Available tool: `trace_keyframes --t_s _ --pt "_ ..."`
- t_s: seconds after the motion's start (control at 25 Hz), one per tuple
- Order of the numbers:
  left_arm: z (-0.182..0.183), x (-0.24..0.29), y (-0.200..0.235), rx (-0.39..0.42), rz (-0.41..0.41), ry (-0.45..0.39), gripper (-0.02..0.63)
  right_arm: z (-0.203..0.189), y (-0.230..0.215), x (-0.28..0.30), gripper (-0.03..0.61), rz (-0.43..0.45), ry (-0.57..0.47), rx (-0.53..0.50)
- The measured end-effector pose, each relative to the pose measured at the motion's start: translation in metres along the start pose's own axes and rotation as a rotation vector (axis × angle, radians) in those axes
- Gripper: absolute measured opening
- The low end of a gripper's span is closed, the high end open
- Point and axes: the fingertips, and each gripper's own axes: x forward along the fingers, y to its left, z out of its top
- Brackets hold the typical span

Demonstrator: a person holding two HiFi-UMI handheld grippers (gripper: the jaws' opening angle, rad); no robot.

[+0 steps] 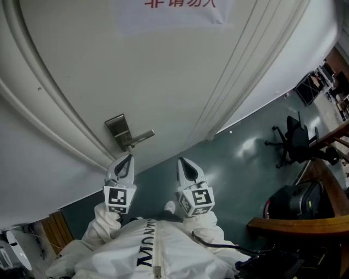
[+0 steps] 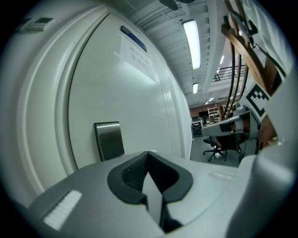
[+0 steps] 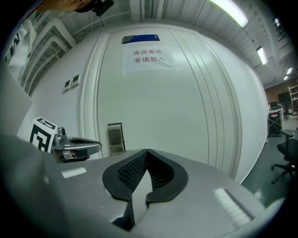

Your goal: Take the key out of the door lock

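**Head view.** One white door fills the upper field. It bears one sign at 12 o'clock, one steel lock plate and one lever handle. No key can be made out at the plate.

There are two grippers. The left gripper sits at 6 o'clock of the plate, with the handle nearest its tip. Its jaws are clenched on nothing. The right gripper, at 3 o'clock of the left, is likewise clenched and empty.

On the green floor stand one office chair at 3 o'clock, and one dark bag beside a wooden rail at 4 o'clock.
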Motion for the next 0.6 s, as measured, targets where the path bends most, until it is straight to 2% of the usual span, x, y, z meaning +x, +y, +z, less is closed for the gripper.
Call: trace_keyframes --t_s 0.28,0.6 --pt "-0.006 0.002 0.009 -0.032 0.160 0.047 0.000 0.001 -0.010 0.027 0.002 0.145 0.022 -0.011" --pt "-0.017 -0.026 0.028 -0.050 0.327 0.095 0.000 -0.005 0.016 0.056 0.002 0.314 0.047 -0.031"
